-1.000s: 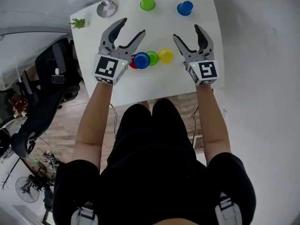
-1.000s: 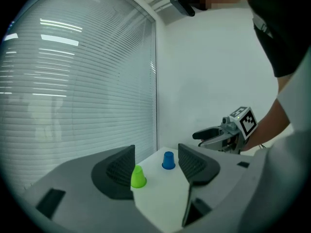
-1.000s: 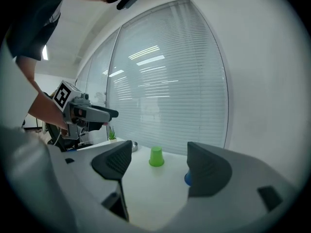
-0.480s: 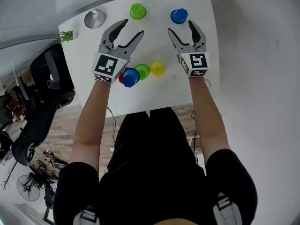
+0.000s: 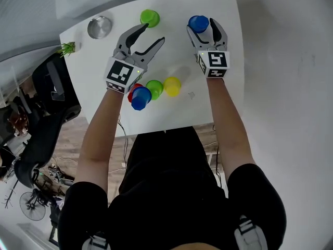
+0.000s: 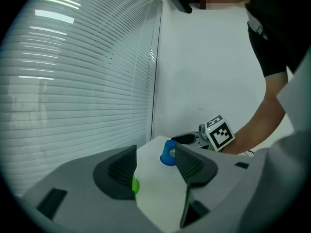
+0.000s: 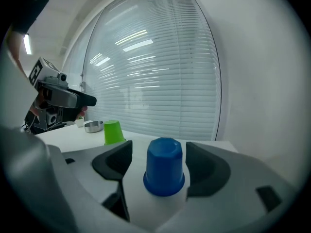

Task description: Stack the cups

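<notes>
Blue cup (image 5: 198, 23), inverted at upper right of the table (image 5: 229, 98), stands between the right gripper's (image 5: 202, 28) spread jaws, untouched. Left gripper (image 5: 151, 33) jaws apart, empty, just below the green cup (image 5: 150, 17).

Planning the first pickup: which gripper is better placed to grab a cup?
Right. The right gripper has open jaws flanking the upside-down blue cup; the left gripper stands short of the green cup.
</notes>
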Demonstrator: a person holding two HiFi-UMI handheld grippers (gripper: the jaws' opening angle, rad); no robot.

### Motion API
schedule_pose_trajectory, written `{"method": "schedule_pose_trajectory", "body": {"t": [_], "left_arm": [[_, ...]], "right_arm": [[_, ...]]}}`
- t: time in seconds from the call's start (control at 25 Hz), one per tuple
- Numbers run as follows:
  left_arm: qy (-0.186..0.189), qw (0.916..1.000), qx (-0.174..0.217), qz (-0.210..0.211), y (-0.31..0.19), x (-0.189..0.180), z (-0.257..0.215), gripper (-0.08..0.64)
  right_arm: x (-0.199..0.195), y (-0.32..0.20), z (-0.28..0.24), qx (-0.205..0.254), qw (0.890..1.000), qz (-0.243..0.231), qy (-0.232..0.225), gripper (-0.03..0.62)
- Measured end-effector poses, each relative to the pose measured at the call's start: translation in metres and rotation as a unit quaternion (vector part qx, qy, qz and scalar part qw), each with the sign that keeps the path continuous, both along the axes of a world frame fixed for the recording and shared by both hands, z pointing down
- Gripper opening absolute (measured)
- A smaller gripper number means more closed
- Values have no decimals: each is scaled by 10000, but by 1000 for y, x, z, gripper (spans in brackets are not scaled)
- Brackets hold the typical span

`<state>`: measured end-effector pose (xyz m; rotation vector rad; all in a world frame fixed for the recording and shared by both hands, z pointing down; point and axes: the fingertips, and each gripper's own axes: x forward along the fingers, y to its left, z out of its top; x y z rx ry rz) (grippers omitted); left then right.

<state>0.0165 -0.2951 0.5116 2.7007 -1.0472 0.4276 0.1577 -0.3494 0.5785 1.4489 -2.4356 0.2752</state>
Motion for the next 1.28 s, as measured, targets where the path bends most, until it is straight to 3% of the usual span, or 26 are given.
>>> {"method": "schedule_pose_trajectory", "body": {"t": [0.08, 0.24, 0.48, 1.08, 1.28], "left_arm": [[0, 10000, 20, 18, -1, 3, 1, 250], [42, 10000, 59, -51, -5, 1, -2, 247], [-176, 9994, 42, -308, 2, -17, -3, 239], [29, 9970, 554, -546, 55, -48, -64, 239], [-104, 9975, 348, -601, 81, -65, -56, 239]], "right_arm": [[0, -2, 8, -71, 10000, -16, 66, 326], [2, -6, 17, -139, 9996, -17, 225, 233], [-1, 0, -5, 62, 9995, -116, 298, 239], [-62, 103, -117, 625, 9905, -1218, 109, 241], [-81, 134, -130, 531, 9889, -1389, 43, 242]]}}
